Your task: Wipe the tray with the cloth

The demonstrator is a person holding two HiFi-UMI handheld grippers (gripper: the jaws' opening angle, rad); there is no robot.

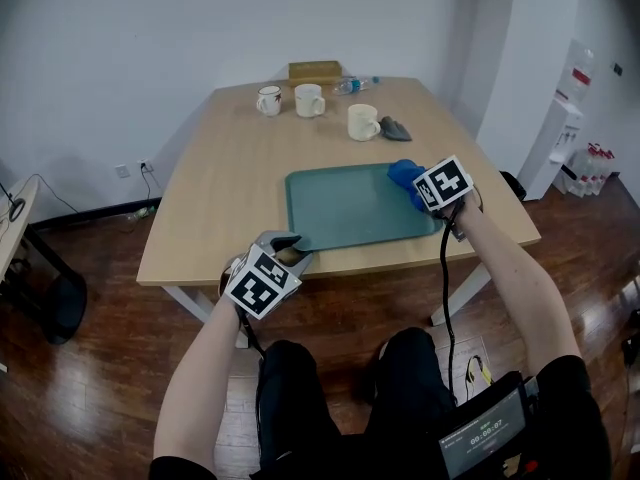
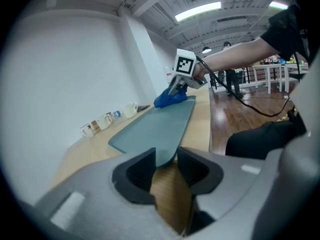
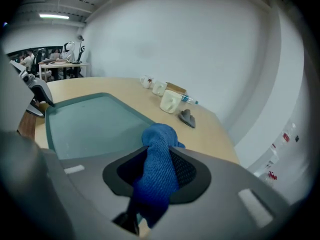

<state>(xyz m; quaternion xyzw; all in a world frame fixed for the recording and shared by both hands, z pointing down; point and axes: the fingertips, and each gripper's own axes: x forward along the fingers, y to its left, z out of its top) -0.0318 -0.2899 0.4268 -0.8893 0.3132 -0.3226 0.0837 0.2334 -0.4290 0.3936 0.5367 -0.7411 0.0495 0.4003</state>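
We are looking into an office, in a side room or corner of it. We are sitting at a light wooden table (image 1: pixel 230 198) between plain white walls (image 1: pixel 120 48), with dark wood-look flooring (image 1: pixel 100 368) running beneath. Three mugs (image 1: pixel 309 100), a water bottle (image 1: pixel 352 86) and a cardboard box (image 1: pixel 315 71) are standing at the table's far end. A white water dispenser (image 1: pixel 560 133) is standing by the right-hand wall. In the gripper views we are seeing an open ceiling with strip lights (image 2: pixel 197 11), and further off desks (image 3: pixel 62 66) with people (image 3: pixel 27 59) at them.
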